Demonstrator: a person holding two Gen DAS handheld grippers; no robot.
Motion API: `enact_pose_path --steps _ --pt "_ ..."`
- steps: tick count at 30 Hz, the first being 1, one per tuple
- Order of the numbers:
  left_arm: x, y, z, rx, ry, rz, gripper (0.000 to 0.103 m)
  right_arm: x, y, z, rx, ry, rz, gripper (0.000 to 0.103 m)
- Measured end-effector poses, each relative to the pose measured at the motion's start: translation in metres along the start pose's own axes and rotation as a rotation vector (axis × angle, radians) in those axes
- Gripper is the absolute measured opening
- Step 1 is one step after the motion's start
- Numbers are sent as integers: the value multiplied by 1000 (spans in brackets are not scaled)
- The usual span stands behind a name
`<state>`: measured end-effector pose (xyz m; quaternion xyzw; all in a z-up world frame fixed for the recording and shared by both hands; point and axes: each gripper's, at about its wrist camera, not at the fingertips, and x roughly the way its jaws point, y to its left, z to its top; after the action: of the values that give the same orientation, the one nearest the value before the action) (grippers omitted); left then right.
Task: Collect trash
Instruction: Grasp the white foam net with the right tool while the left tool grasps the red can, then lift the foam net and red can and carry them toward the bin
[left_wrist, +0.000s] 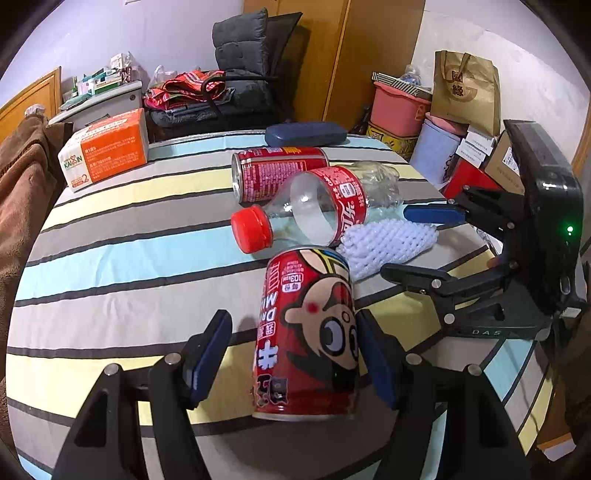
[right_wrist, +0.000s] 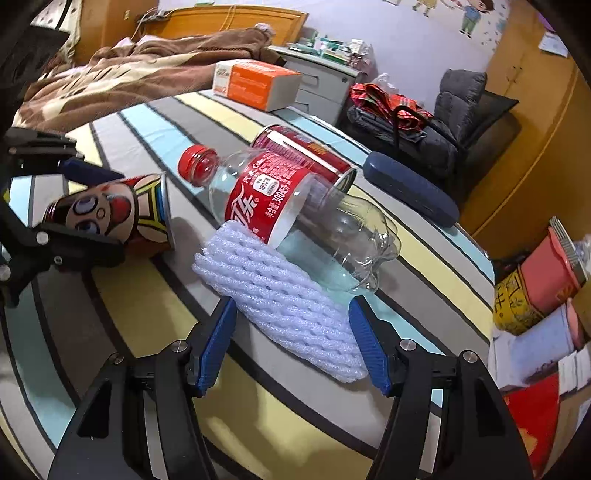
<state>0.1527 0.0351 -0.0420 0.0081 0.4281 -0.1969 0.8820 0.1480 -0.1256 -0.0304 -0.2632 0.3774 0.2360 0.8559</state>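
A red cartoon-face can (left_wrist: 306, 336) lies on the striped bed sheet (left_wrist: 110, 258) between the jaws of my left gripper (left_wrist: 295, 354), which is open; the right pad touches the can, the left stands apart. Beyond it lie an empty clear cola bottle (left_wrist: 317, 206) with a red cap, a second red can (left_wrist: 277, 171) and a white foam net (left_wrist: 388, 243). My right gripper (right_wrist: 293, 343) is open around the near end of the foam net (right_wrist: 288, 310). The bottle (right_wrist: 295, 206) rests on the net's far edge. The cartoon can (right_wrist: 114, 218) shows at left, inside the left gripper's fingers.
An orange tissue box (left_wrist: 105, 151) and a dark blue glasses case (left_wrist: 306, 133) lie on the far side of the bed. A brown blanket (left_wrist: 22, 177) is at left. Boxes, a pink tub (left_wrist: 399, 107) and a paper bag (left_wrist: 465, 88) stand beyond the right edge.
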Motion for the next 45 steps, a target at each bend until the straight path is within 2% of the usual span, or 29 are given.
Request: enact_pose_path --steps 1,3,4,5,16,21,22,24,32,36,38,39,40,42,45 --pt "1 0 -1 -2 2 -2 70 -1 1 0 0 -2 -6 60" --pt "2 -1 -2 -4 8 -14 62 -2 4 -2 2 -6 -21 52" --pt "2 -2 -2 -2 10 -18 56 -3 4 -2 10 -8 -22 48" --pt "2 -3 -2 -4 6 -15 55 -4 4 -2 17 -11 -21 46" --pt "-5 -11 -6 -19 -5 5 55 -19 1 -12 87 -40 1 19" --pt "-13 -20 -6 -13 -24 8 55 -31 0 -19 140 -59 10 16" --pt "-15 -24 -5 -8 -28 4 55 -34 -2 -21 159 -66 18 7" --pt "-19 -30 -5 0 -39 3 55 -40 -4 -24 194 -79 24 7" --pt "-26 -39 -6 7 -53 11 55 -46 -8 -31 241 -87 38 7" --pt "-29 -35 -7 1 -55 24 55 -54 -8 -29 260 -107 134 7" --pt "-28 -33 -8 -5 -52 29 55 -55 -7 -26 231 -122 92 8" --pt "-27 -32 -8 -10 -51 27 55 -53 -8 -24 226 -123 57 16" --pt "-27 -31 -8 -13 -52 25 55 -48 -9 -23 222 -110 36 32" --pt "-27 -32 -9 -15 -50 23 55 -34 -8 -20 206 -66 77 50" --pt "-27 -31 -9 -13 -46 24 55 -22 2 -19 169 -36 143 53"
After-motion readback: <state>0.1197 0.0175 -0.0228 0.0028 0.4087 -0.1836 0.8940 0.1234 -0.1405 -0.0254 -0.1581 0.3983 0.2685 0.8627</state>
